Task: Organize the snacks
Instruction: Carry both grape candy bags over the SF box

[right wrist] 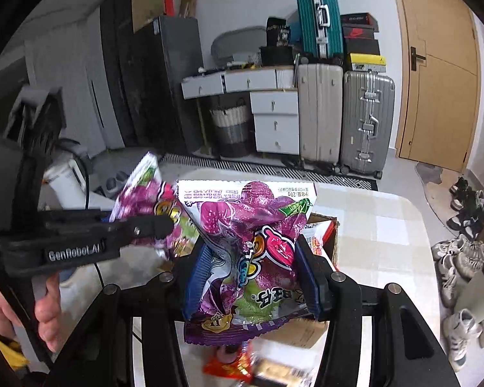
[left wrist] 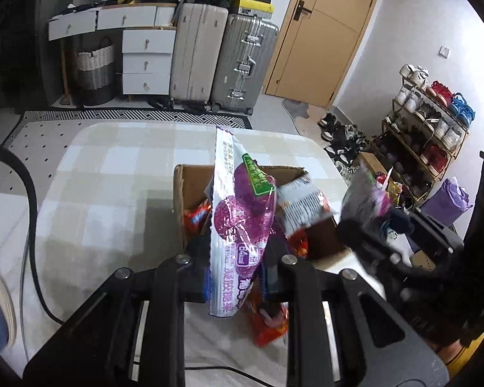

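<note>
My left gripper [left wrist: 238, 251] is shut on a purple-and-white candy bag [left wrist: 238, 219] and holds it edge-on above the near side of an open cardboard box [left wrist: 190, 180]. My right gripper [right wrist: 255, 258] is shut on a second purple candy bag [right wrist: 251, 245], held upright over the box's [right wrist: 326, 225] left side. In the left wrist view the right gripper [left wrist: 368, 225] shows to the right with its bag [left wrist: 368, 193]. In the right wrist view the left gripper [right wrist: 164, 222] reaches in from the left with its bag [right wrist: 145, 193]. The box holds red and white snack packets [left wrist: 300, 203].
The box stands on a table with a pale checked cloth [left wrist: 119, 174]. A red snack packet [left wrist: 267, 325] lies on the table below my left gripper; it also shows in the right wrist view [right wrist: 232, 367]. Suitcases, drawers and a shoe rack [left wrist: 426, 122] stand behind.
</note>
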{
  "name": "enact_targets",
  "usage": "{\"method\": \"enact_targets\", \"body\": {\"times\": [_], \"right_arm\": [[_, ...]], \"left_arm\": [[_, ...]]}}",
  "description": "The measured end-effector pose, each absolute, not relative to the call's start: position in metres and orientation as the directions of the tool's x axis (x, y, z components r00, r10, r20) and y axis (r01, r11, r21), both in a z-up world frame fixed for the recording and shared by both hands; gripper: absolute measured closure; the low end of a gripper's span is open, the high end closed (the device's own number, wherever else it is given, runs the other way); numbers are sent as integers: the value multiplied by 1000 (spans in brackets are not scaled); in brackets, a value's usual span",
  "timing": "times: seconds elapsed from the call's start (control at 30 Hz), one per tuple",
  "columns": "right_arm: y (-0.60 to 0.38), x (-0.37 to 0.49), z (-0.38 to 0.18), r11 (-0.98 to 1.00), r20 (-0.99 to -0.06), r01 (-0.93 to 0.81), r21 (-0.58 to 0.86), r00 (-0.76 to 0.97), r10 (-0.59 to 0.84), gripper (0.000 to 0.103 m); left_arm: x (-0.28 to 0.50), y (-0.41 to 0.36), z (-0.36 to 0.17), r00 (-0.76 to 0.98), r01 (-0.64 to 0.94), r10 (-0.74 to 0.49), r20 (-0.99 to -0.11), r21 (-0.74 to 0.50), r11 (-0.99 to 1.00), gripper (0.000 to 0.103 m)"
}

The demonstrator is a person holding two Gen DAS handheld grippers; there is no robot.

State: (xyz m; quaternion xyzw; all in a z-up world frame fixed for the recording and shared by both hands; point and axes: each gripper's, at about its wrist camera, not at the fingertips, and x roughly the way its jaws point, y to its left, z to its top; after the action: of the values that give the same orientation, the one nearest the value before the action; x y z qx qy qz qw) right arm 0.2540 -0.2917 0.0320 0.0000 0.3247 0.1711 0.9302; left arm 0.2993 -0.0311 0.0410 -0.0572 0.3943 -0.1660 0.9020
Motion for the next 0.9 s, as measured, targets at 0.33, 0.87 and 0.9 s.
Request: {"method": "enact_targets", "body": {"times": [0.33, 0.87, 0.9], "right_arm": [[-280, 306, -10, 941, -678, -338, 28, 685, 266, 52], [-277, 337, -46, 929, -769, -368, 50, 579, 271, 52], [-277, 339, -46, 929, -770, -367, 54, 577, 273, 52]], "left_arm": [[377, -58, 6, 580, 285, -341, -740, -208, 936, 85], [393, -67, -35, 547, 299, -319, -774, -176, 938, 85], [387, -63, -37, 547, 303, -325, -772, -179, 936, 85]]}}
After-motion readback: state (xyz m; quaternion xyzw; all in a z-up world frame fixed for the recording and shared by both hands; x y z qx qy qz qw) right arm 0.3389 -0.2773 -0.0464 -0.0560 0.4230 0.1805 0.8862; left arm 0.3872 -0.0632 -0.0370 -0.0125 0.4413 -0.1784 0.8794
